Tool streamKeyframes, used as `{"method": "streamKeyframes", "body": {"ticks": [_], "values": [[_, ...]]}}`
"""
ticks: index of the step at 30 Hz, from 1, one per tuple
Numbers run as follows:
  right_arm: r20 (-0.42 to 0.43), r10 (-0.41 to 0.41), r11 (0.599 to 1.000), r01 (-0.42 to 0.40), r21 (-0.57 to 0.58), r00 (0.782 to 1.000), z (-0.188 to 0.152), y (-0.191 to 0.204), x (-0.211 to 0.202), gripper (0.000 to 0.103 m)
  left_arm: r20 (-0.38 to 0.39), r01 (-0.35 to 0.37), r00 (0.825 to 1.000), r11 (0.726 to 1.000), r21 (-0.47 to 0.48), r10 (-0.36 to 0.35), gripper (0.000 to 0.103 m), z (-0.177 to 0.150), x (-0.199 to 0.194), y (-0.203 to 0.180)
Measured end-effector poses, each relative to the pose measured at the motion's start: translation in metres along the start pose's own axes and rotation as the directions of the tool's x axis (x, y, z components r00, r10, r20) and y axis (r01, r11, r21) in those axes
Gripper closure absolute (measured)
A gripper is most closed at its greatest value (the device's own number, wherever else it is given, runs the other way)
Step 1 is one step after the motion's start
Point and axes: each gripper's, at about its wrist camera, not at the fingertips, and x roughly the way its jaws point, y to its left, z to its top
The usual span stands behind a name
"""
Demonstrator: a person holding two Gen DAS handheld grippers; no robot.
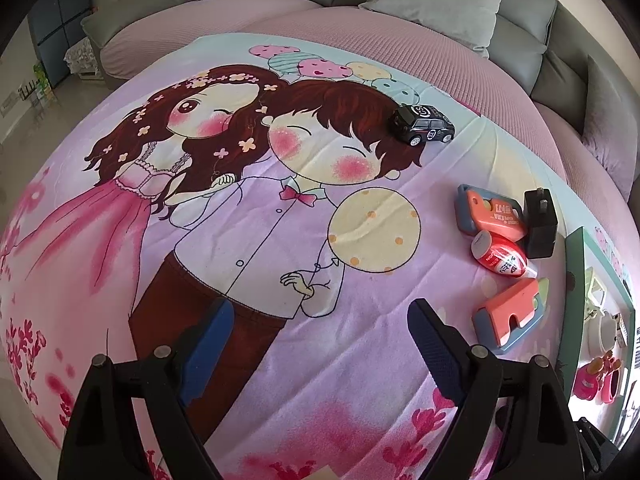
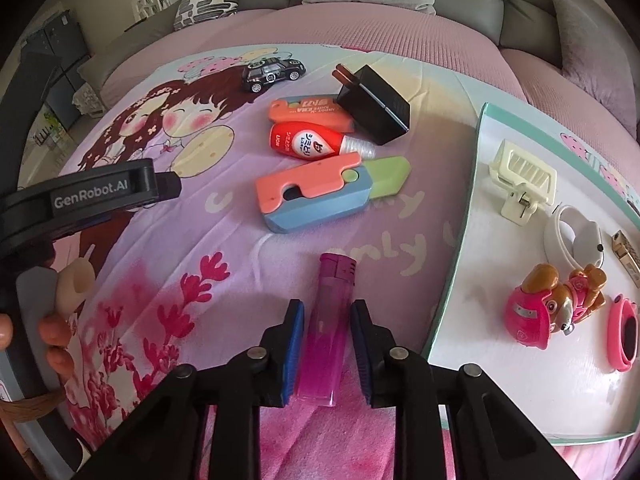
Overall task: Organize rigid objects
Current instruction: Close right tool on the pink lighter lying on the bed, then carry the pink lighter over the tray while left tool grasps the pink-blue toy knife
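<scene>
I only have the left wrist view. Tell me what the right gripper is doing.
Observer: The right gripper is shut on a pink lighter that lies on the blanket.
Operator: Say where the tray sits from there.
Observer: The tray lies just to the right of that gripper in the right wrist view, with its near corner beside the right-hand finger.
Operator: Name a free spot in it.
Observer: The tray's near left part, in front of the pink pup toy, shows bare white floor.
</scene>
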Motion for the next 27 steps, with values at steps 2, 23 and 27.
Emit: {"method": "streamKeyframes", "body": {"ticks": [2, 23, 27], "values": [[0.002, 0.000, 1.000, 0.000, -0.003, 1.000, 0.000, 0.001, 0.001, 0.081, -0.001, -0.001, 1.000, 1.000, 0.001, 0.001, 0.014, 0.000, 0.000, 0.000], [0.200, -0.022, 0.986, -0.011, 0.165, 0.979, 0.015, -0.040, -0.036, 0.081, 0.014, 0.045, 0.999, 0.997, 0.066, -0.046, 0.014, -0.001, -0.005, -0.026], [0.241, -0.051, 0.978, 0.000, 0.208, 0.969, 0.017, -0.059, -0.050, 0.081, 0.025, 0.093, 0.995, 0.986, 0.135, -0.097, 0.014, -0.004, -0.009, -0.049]]}}
